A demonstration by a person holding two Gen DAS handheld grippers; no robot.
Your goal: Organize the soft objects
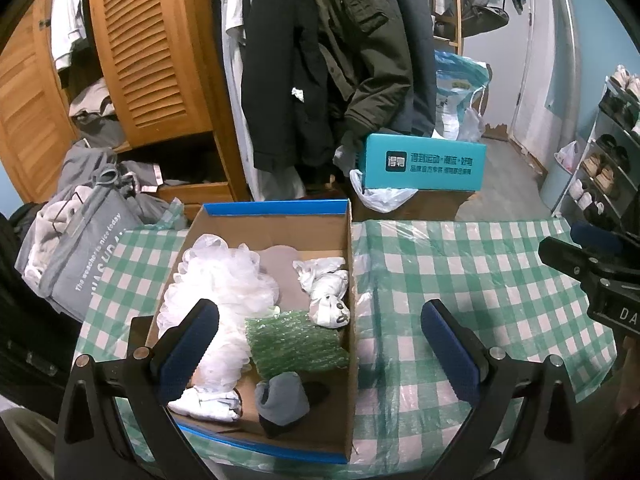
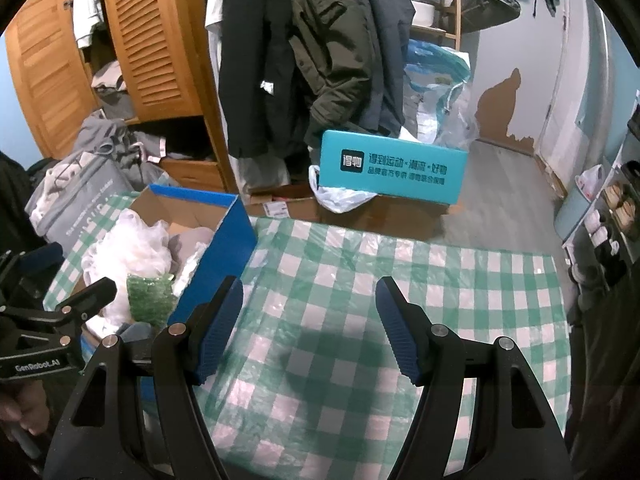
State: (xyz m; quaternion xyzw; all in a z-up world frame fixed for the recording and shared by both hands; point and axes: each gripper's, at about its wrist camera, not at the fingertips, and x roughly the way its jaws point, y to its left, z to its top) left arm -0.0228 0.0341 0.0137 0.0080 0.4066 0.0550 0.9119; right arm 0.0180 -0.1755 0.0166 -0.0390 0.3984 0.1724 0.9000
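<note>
A blue-edged cardboard box (image 1: 348,280) stands on the green checked tablecloth (image 1: 460,272). Inside lie a white mesh puff (image 1: 224,276), a green bubble-wrap sheet (image 1: 292,344), a white plush toy (image 1: 328,296), a grey sock (image 1: 284,398) and a white cloth bundle (image 1: 208,402). My left gripper (image 1: 320,344) is open and empty over the box's near right part. My right gripper (image 2: 310,320) is open and empty above the cloth, to the right of the box (image 2: 224,264). The puff (image 2: 128,252) and bubble wrap (image 2: 150,296) show there too.
A teal box (image 1: 424,162) sits on a carton beyond the table. Coats (image 1: 320,60) hang behind. A wooden wardrobe (image 1: 152,48) and a grey laundry bag (image 1: 84,248) are at left. A shoe rack (image 1: 608,152) stands at right.
</note>
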